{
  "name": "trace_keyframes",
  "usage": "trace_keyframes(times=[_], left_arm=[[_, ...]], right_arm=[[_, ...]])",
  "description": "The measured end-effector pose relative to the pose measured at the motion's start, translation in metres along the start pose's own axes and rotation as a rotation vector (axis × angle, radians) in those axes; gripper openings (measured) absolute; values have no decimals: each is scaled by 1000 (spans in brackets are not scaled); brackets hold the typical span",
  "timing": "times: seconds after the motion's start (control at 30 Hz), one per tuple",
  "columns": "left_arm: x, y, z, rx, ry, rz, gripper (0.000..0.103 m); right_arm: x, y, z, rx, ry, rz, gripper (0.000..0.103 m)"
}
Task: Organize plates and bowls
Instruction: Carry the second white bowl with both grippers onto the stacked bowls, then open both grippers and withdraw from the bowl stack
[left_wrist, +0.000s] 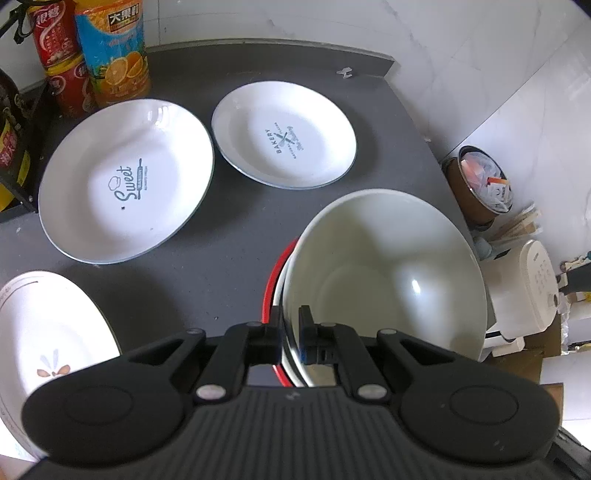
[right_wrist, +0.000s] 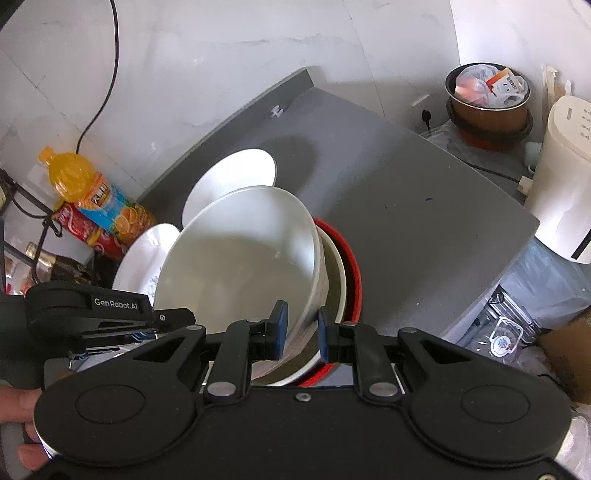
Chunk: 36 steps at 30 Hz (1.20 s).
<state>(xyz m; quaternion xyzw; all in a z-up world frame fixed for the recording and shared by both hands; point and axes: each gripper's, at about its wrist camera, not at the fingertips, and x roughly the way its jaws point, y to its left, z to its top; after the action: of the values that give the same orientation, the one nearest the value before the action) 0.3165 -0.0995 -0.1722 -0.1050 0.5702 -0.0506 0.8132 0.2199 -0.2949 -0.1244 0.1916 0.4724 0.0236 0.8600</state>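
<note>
A white bowl (left_wrist: 384, 273) sits tilted in a stack over a second white bowl and a red bowl (left_wrist: 271, 284) on the grey counter (left_wrist: 229, 251). My left gripper (left_wrist: 290, 334) is shut on the white bowl's near rim. My right gripper (right_wrist: 301, 328) is shut on the same bowl's (right_wrist: 240, 258) rim from the other side; the red bowl (right_wrist: 352, 273) shows beneath. Three white plates lie flat: "Sweet" (left_wrist: 125, 181), "Bakery" (left_wrist: 284, 134), and a flower-print plate (left_wrist: 44, 350) at lower left.
An orange juice bottle (left_wrist: 114, 51) and red cans (left_wrist: 62, 62) stand at the counter's back left. Off the counter's right edge are a full waste bin (left_wrist: 480, 184) and a white appliance (left_wrist: 524, 291). The left gripper's body (right_wrist: 92, 314) shows in the right wrist view.
</note>
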Motion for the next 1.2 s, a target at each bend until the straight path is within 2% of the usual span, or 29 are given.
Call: trace_keyframes(times=[0.5, 0.63, 0.77, 0.83, 0.9, 0.97, 1.03, 1.2], left_arm=[[2, -8, -1, 54, -13, 50, 7], [-3, -8, -1, 51, -19, 48, 7], [-8, -11, 0, 63, -22, 59, 12], [-10, -13, 0, 65, -17, 54, 16], [-13, -16, -1, 84, -27, 61, 25], [-17, -17, -3, 96, -46, 67, 42], [-21, -17, -5, 100, -64, 72, 50], [-31, -17, -9, 113, -87, 81, 59]], right_arm=[[9, 3, -3, -44, 24, -54, 18], [6, 2, -1, -13, 27, -37, 26], [-5, -2, 2, 4, -9, -22, 26], [-8, -4, 1, 12, -17, -31, 26], [-13, -7, -1, 21, -33, -40, 26], [-16, -9, -3, 24, -44, -46, 26], [-16, -10, -6, 28, -41, -52, 26], [-20, -12, -11, 39, -39, -69, 26]])
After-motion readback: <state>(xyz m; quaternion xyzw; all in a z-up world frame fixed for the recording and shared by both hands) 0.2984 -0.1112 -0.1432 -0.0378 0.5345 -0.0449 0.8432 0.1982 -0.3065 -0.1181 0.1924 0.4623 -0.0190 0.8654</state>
